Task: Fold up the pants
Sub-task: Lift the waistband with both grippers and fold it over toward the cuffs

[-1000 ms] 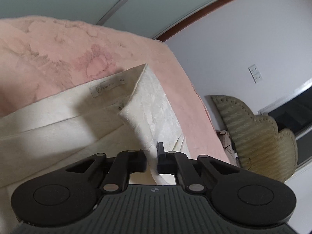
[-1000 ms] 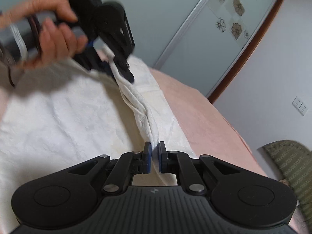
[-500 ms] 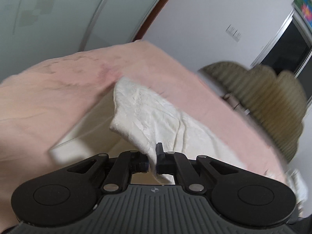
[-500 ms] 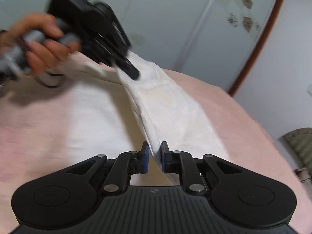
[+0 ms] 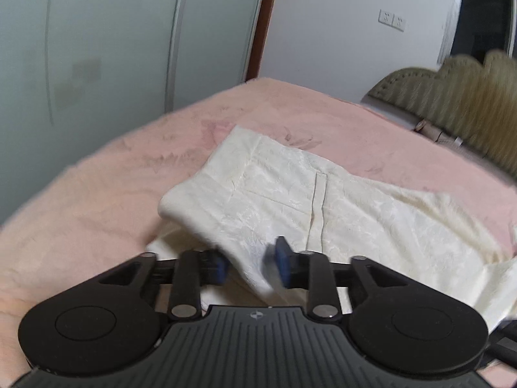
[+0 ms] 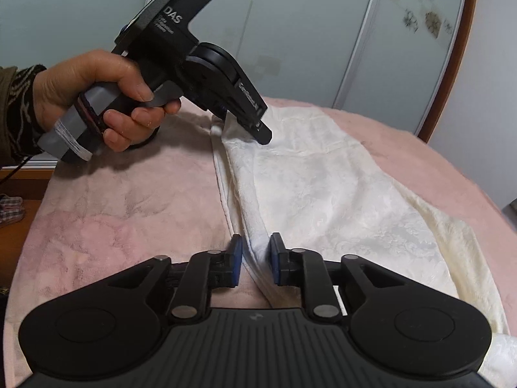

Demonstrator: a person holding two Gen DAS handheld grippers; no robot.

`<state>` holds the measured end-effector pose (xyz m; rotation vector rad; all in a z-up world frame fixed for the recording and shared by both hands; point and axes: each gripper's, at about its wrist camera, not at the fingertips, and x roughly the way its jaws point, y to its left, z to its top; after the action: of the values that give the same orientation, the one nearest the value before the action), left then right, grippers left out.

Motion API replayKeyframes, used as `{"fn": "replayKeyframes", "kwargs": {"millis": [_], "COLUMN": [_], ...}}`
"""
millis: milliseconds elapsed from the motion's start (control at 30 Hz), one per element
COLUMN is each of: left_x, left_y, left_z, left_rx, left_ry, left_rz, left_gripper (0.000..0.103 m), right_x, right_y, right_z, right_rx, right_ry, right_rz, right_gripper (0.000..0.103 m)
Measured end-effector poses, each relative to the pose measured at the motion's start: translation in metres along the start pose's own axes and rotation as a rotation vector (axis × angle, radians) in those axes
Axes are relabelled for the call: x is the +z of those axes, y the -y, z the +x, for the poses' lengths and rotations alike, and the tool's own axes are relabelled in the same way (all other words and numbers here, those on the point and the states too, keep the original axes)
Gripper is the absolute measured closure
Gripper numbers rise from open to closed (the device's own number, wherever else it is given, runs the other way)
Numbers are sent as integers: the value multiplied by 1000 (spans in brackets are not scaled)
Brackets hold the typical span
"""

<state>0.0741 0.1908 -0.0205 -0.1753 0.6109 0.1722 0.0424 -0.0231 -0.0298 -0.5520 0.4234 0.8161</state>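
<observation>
Cream pants (image 5: pixel 323 200) lie folded lengthwise on the pink bed cover (image 5: pixel 97 210); the waistband end is far in the right wrist view, where the pants (image 6: pixel 323 194) stretch toward me. My left gripper (image 5: pixel 252 265) has its jaws opening, with a blurred cloth edge loose between the blue pads (image 5: pixel 221 266). A hand (image 6: pixel 97 97) holds that left gripper (image 6: pixel 257 127) over the waistband corner. My right gripper (image 6: pixel 255 260) is opening too; the folded edge runs between its pads (image 6: pixel 236 260) without being pinched.
Sliding wardrobe doors (image 6: pixel 323 48) stand behind the bed. An olive padded chair (image 5: pixel 452 97) is at the right past the bed's edge, under a wall socket (image 5: pixel 391 19). A chequered cloth (image 6: pixel 9 210) lies on a wooden surface at the left.
Both grippers swept the gripped pants edge sideways across the bed, laying one half over the other. Their jaws, shut on the cloth before, now stand apart.
</observation>
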Motion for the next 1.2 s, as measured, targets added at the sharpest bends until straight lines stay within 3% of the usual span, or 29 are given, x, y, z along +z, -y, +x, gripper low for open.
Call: {"fn": "replayKeyframes", "kwargs": {"millis": [67, 133, 200, 267, 367, 433, 500, 567, 667, 767, 867, 933, 1000, 1100, 1200], "left_x": [-2, -5, -6, -5, -7, -13, -23, -37, -65, -93, -100, -98, -90, -82, -85], "left_y": [7, 10, 13, 19, 39, 64, 92, 120, 159, 183, 192, 198, 202, 207, 209], "left_z": [-8, -16, -24, -32, -43, -48, -56, -66, -81, -91, -85, -76, -65, -56, -54], "left_rx": [100, 238, 358, 373, 229, 97, -50, -201, -343, -425, -474, -489, -497, -514, -542], "left_ry": [47, 115, 176, 203, 199, 188, 185, 198, 276, 357, 349, 297, 240, 197, 203], "left_rz": [46, 78, 96, 106, 154, 259, 388, 524, 759, 983, 1102, 1141, 1137, 1133, 1171], "left_gripper": [40, 21, 20, 20, 20, 22, 23, 25, 26, 28, 40, 56, 62, 66, 68], "right_x": [-3, -7, -14, -27, -58, -79, -89, -89, -82, -84, -87, -88, -88, -85, -82], "right_y": [-8, -10, 0, 19, 49, 64, 71, 74, 68, 65, 62, 62, 63, 65, 63], "right_z": [-10, -35, -57, -74, -82, -87, -100, -112, -108, -95, -84, -77, -69, -59, -53], "right_rx": [-69, -113, -135, -185, -252, -289, -319, -360, -468, -466, -438, -418, -404, -383, -366], "right_ry": [-4, 46, 85, 84, -4, -57, -29, 3, -54, -112, -143, -163, -186, -220, -246], "right_rz": [-23, -8, 60, 162, 312, 399, 436, 388, 139, -75, -220, -283, -332, -379, -402], "right_gripper": [57, 51, 49, 44, 43, 43, 43, 44, 44, 44, 44, 44, 44, 53, 66]}}
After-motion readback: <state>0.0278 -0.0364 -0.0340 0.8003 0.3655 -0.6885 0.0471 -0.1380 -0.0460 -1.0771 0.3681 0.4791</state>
